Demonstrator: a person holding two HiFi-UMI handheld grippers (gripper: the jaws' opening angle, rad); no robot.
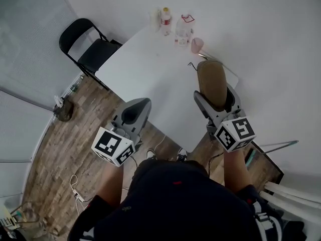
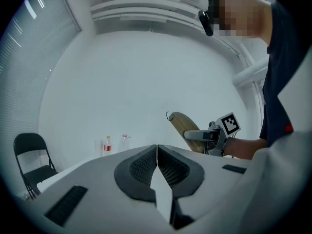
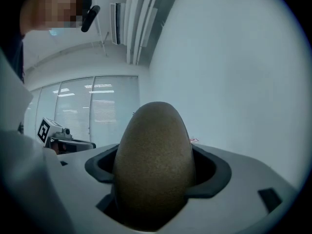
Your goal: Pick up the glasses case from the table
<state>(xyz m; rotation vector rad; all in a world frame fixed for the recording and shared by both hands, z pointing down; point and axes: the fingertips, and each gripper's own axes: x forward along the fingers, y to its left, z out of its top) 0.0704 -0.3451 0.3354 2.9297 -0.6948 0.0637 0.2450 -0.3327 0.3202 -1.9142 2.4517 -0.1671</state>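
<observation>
The right gripper has its jaws clamped on the case, one jaw on each side of its near part. The brown, oval case sticks out ahead of the jaws and is tilted upward, held above the table and not touching it. It is shut, so I cannot tell what is inside. A small dark loop hangs at its far tip.

The left gripper has its jaws pressed together, with nothing between them. It is to the left of the right gripper, well apart from it.

Far ahead of both jaws, at the far end of the table, stand a bottle with a red label, a clear bottle and a pink cup, all upright and close together. Their contents are too small to tell.
</observation>
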